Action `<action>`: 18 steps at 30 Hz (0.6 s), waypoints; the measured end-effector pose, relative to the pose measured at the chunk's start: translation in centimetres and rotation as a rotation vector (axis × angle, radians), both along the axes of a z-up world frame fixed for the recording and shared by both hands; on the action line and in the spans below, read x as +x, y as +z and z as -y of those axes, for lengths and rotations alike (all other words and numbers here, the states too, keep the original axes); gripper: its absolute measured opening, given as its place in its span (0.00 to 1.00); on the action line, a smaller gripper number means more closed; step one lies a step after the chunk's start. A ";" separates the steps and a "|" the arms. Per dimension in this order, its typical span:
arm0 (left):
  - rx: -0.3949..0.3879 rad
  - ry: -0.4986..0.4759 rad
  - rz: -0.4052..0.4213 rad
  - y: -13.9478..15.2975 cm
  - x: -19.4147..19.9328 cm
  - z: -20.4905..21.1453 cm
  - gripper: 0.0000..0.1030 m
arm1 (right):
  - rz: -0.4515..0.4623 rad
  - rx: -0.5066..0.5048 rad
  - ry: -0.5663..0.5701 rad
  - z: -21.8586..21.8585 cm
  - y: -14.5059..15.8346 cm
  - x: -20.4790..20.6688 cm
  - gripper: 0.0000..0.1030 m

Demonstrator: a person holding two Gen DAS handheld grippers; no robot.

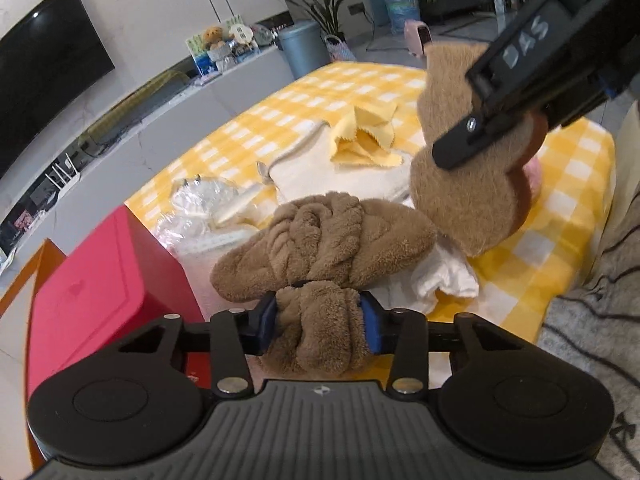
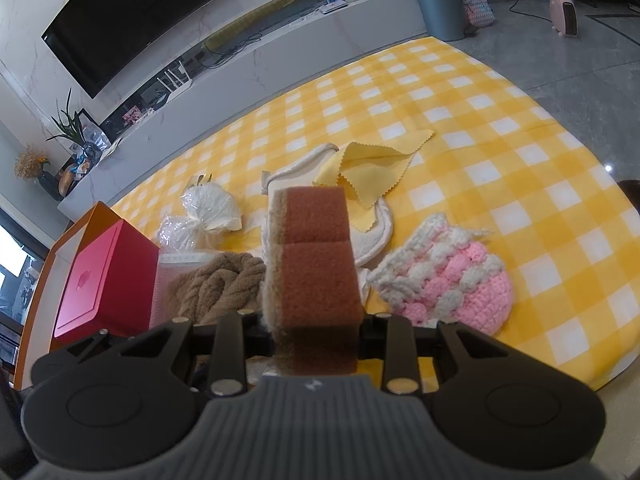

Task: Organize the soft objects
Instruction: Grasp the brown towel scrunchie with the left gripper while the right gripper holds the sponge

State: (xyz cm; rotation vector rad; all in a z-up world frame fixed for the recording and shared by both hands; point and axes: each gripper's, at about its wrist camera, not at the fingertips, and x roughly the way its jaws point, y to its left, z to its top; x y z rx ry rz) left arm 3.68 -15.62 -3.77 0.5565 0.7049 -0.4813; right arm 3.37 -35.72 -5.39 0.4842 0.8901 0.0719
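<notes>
My left gripper [image 1: 320, 316] is shut on a twisted brown fleece towel [image 1: 324, 236], which hangs out ahead of it over the yellow checked cloth [image 1: 560, 208]. My right gripper [image 2: 316, 332] is shut on a brown sponge with a fuzzy tan side [image 2: 316, 264], held upright above the cloth. In the left wrist view the right gripper [image 1: 476, 136] and its sponge [image 1: 460, 192] hover at the upper right, just past the towel. The towel also shows in the right wrist view [image 2: 212, 284], left of the sponge.
A red box [image 1: 92, 296] stands at the left on the cloth's edge. A yellow cloth [image 2: 372, 168], a white towel [image 2: 372, 236], plastic-wrapped white items [image 2: 208, 208] and a pink-and-white crochet piece [image 2: 452, 276] lie on the checked cloth [image 2: 500, 128].
</notes>
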 end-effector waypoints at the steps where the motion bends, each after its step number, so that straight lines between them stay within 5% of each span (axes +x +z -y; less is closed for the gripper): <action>1: -0.008 -0.002 0.007 0.3 -0.2 -0.1 0.47 | 0.000 0.000 0.000 0.0 0.0 0.0 0.31; 8: -0.074 -0.016 0.012 2.3 -2.2 -1.4 0.46 | -0.001 -0.001 0.001 0.0 0.0 0.0 0.31; 15: -0.002 -0.066 -0.054 0.4 -2.1 -2.0 0.46 | -0.007 -0.010 0.004 -0.1 0.0 0.0 0.31; 18: 0.000 -0.095 -0.042 -0.8 -2.1 -2.2 0.55 | -0.010 -0.013 0.004 -0.2 0.0 0.0 0.31</action>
